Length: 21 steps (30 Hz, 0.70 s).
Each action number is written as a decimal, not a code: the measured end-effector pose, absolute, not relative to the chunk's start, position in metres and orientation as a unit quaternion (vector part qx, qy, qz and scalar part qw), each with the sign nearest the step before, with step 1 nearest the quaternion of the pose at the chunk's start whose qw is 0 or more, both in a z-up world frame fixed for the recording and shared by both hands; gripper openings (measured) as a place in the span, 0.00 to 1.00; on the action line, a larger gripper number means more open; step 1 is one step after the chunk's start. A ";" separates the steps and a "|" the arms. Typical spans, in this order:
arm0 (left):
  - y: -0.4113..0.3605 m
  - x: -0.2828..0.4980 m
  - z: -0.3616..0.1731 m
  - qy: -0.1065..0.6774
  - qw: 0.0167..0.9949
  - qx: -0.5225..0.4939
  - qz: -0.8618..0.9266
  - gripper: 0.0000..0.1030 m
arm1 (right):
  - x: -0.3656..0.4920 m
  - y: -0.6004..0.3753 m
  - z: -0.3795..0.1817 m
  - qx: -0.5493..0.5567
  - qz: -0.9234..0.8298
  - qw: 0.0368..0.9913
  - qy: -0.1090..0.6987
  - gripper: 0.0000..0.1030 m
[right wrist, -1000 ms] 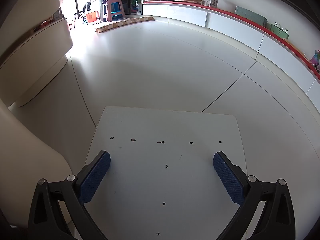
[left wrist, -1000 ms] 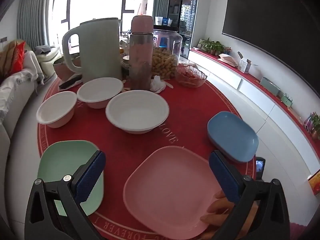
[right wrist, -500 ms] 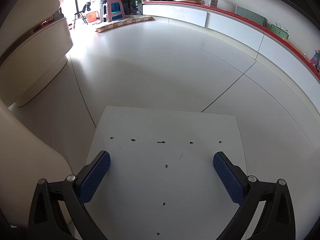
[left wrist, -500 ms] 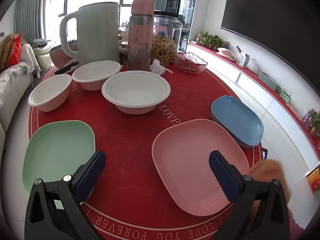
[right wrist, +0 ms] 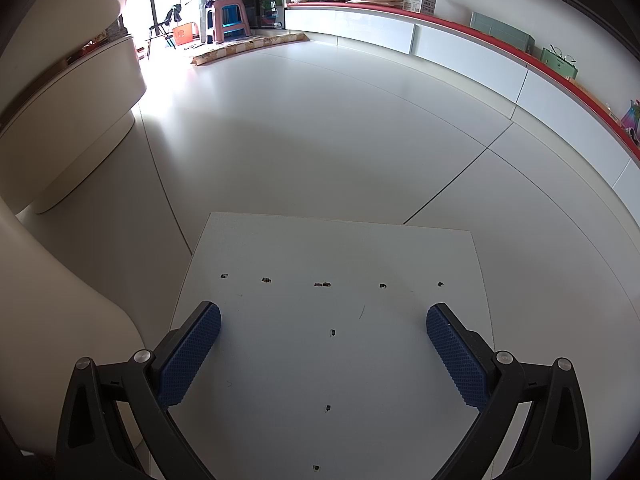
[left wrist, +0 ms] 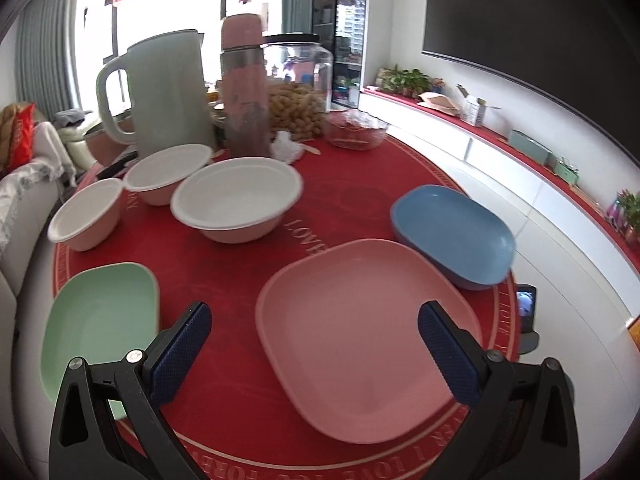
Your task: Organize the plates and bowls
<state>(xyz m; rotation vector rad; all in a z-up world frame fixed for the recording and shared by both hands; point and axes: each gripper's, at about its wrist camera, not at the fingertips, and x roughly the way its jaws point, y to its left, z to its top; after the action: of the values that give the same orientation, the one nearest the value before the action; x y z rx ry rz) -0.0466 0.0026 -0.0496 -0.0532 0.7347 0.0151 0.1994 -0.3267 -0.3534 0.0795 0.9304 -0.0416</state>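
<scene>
On the round red table [left wrist: 224,272] lie a pink plate [left wrist: 360,332] in front, a blue plate [left wrist: 452,232] to its right and a green plate [left wrist: 96,320] at the left. Behind them stand three white bowls: a large one [left wrist: 236,200], a middle one [left wrist: 168,172] and a small one [left wrist: 84,212] at the left. My left gripper [left wrist: 312,352] hangs open above the pink plate's near left part, holding nothing. My right gripper [right wrist: 324,352] is open over a white board [right wrist: 332,320] on the floor, away from the table.
At the table's back stand a pale green kettle [left wrist: 160,96], a pink bottle [left wrist: 244,88], a jar of peanuts [left wrist: 296,88] and a glass dish [left wrist: 356,128]. A phone [left wrist: 526,308] sits beyond the table's right edge. A sofa [left wrist: 24,184] lies left.
The left gripper's view has risen and pulled back a little; the pink plate now sits farther right. The hand that touched the pink plate's near edge is gone. The right gripper has not moved.
</scene>
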 end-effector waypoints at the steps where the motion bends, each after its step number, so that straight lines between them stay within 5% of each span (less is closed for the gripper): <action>1: 0.000 -0.048 -0.050 0.358 0.933 -0.024 0.005 1.00 | 0.199 -0.327 -0.353 0.038 -0.020 0.893 0.448 1.00; 21: -0.004 -0.057 -0.058 0.365 0.931 -0.019 0.011 1.00 | 0.199 -0.327 -0.353 0.038 -0.020 0.893 0.449 1.00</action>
<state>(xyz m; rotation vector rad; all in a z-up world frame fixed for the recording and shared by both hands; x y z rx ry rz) -0.0568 -0.0043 -0.0580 -0.0385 0.7473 0.0227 0.1992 -0.3267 -0.3534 0.0795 0.9306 -0.0414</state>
